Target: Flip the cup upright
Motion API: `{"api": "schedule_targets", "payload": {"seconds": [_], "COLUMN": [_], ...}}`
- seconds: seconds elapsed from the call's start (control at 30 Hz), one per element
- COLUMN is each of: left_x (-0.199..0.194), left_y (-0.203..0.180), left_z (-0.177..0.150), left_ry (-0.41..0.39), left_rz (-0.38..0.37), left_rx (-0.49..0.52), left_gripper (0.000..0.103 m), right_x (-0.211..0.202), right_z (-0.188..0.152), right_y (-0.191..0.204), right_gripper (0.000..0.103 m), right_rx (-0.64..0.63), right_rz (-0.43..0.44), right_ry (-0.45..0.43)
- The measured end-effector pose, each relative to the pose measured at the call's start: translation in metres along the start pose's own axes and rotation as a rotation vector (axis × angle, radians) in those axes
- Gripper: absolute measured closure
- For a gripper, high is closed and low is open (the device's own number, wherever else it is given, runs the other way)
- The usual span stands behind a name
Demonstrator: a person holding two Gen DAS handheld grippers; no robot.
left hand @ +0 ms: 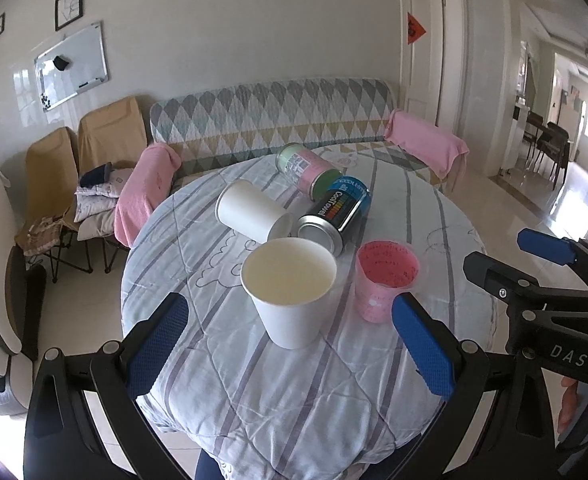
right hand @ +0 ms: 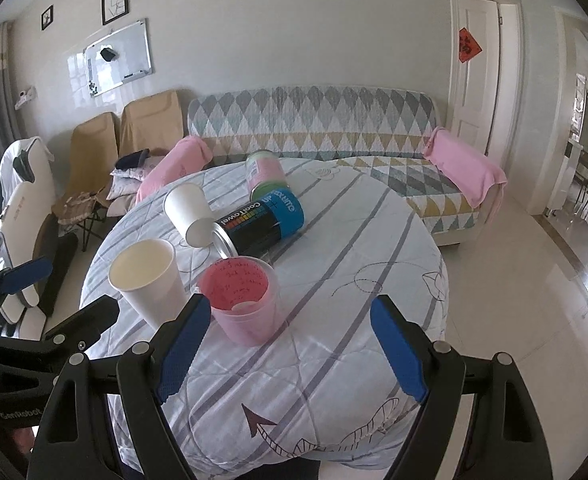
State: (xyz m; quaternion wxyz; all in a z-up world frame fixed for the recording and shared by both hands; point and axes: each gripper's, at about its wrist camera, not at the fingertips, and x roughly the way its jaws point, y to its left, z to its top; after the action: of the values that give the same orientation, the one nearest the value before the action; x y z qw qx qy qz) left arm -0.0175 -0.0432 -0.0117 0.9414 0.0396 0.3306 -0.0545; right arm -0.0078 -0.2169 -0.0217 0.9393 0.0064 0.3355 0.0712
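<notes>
On the counter point(left hand: 253, 400), L to R: tipped white paper cup point(left hand: 249, 214) lies on its side, not yet flipped; white cup point(left hand: 289, 292) & pink cup point(left hand: 384, 280) already upright. Left tongs point(left hand: 289, 348), right tongs point(right hand: 289, 352) held apart, empty.

Counter point(left hand: 294, 400) holdings, placed relative to the upright paper cup point(left hand: 289, 292): measuring cup point(left hand: 384, 280) is standing just to its right; tipped paper cup point(left hand: 251, 214) is lying behind it; towel can point(left hand: 336, 214) is lying behind and to the right, touching the tipped cup; second can point(left hand: 306, 168) is lying farthest back.
</notes>
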Motion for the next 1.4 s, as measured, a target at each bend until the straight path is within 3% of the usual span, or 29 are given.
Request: {"api": "schedule_targets", "payload": {"seconds": [0.13,0.33,0.67,0.83,1.4], "left_x": [-0.004,-0.019,-0.023,-0.030,-0.022], "left_y": [0.001,0.004,0.013,0.014,0.009], "left_z": [0.000,0.000,0.003,0.002,0.001], "left_ry": [-0.034,-0.165,-0.212,-0.262,-0.241], "left_rz": [0.001,0.024,0.067,0.091,0.083], "left_rx": [-0.007,-0.023,-0.064,-0.063,-0.046], "left_gripper": [0.000,0.000,0.000,0.000,0.000], "right_x": [-0.001,-0.014,-0.031,-0.029,-0.022], "right_z": [-0.001,-0.002,0.001,0.002,-0.001], "right_y": [0.001,0.006,0.018,0.019,0.018], "right_gripper": [0.020,0.020,0.020,0.020,0.020], "right_rx": [-0.003,-0.020,-0.085,-0.086,-0.086], "right_rz": [0.010,0.016,-0.056,-0.043,-0.039], "right_ry": [-0.028,-0.148,-0.315,-0.323,-0.295]}}
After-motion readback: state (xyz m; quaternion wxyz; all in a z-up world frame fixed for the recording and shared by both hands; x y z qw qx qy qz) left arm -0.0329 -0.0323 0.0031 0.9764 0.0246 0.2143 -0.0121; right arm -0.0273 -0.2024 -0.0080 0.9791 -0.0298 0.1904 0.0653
